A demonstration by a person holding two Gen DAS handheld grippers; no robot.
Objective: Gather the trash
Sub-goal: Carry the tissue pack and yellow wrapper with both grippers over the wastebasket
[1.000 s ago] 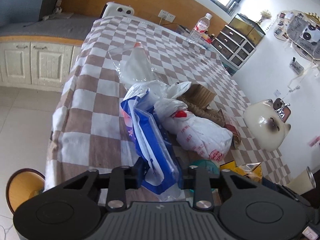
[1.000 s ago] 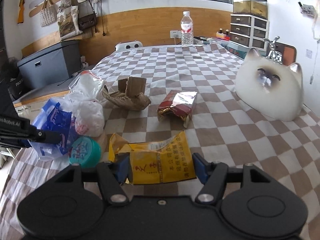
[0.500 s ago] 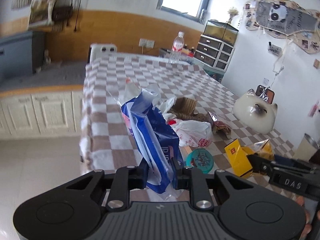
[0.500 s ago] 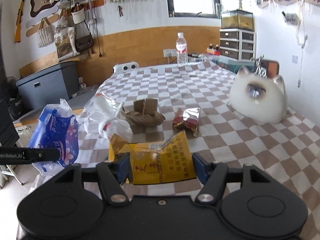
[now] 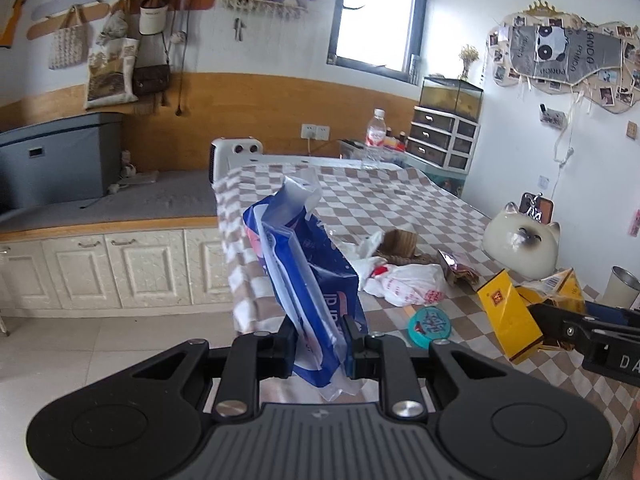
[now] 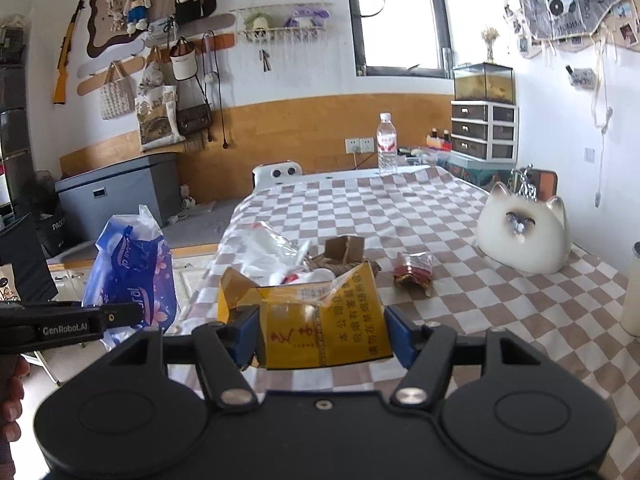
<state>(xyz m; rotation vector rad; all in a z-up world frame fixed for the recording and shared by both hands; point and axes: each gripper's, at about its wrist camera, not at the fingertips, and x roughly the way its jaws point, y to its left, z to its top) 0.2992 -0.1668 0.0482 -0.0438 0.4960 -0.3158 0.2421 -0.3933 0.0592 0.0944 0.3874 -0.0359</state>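
Note:
My left gripper (image 5: 319, 344) is shut on a blue and white plastic wrapper (image 5: 308, 276) and holds it in the air off the table's left edge; it also shows in the right wrist view (image 6: 134, 272). My right gripper (image 6: 320, 336) is shut on a torn yellow packet (image 6: 324, 320), seen too in the left wrist view (image 5: 512, 316), held above the checkered table (image 6: 400, 216). On the table lie a white plastic bag (image 5: 412, 288), a brown cardboard scrap (image 6: 344, 252), a red foil wrapper (image 6: 414, 270) and a teal lid (image 5: 430, 326).
A white cat-shaped ornament (image 6: 524, 236) sits at the table's right. A water bottle (image 6: 387, 144) stands at the far end. A pale cup (image 5: 622, 292) stands at the near right. White cabinets (image 5: 112, 268) and tiled floor (image 5: 80, 352) lie to the left.
Both grippers have lifted with their loads. The blue wrapper has come up off the trash pile and left of the table; the yellow packet has risen off the cloth.

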